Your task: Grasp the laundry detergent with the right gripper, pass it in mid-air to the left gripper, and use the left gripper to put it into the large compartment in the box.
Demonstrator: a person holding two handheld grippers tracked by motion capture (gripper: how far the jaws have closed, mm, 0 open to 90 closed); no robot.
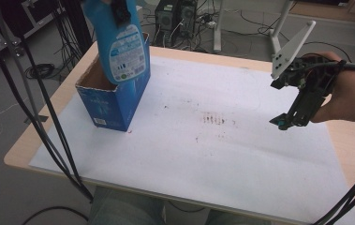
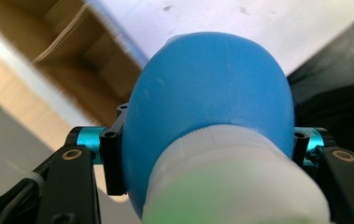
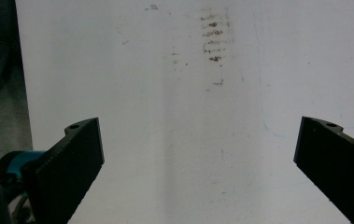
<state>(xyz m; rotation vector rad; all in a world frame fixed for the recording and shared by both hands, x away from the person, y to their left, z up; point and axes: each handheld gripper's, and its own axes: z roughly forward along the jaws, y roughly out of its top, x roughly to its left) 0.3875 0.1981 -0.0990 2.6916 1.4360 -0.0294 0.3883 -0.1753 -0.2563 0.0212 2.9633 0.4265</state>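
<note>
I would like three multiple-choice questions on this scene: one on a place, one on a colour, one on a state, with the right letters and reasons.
1. Where is the blue plastic bottle with the white label?
A. above the open blue cardboard box
B. flat on the white sheet
C. on the floor

2. What colour are the small stains on the sheet?
A. green
B. reddish-brown
C. yellow

3. How does the right gripper stand?
A. shut on the bottle
B. shut on the box
C. open, with nothing in it

Answers: 1 A, the high view shows its lower end at the box's open top, held by the left gripper. 2 B, reddish-brown marks show mid-sheet. 3 C, the right gripper view shows wide jaws over bare sheet.
</note>
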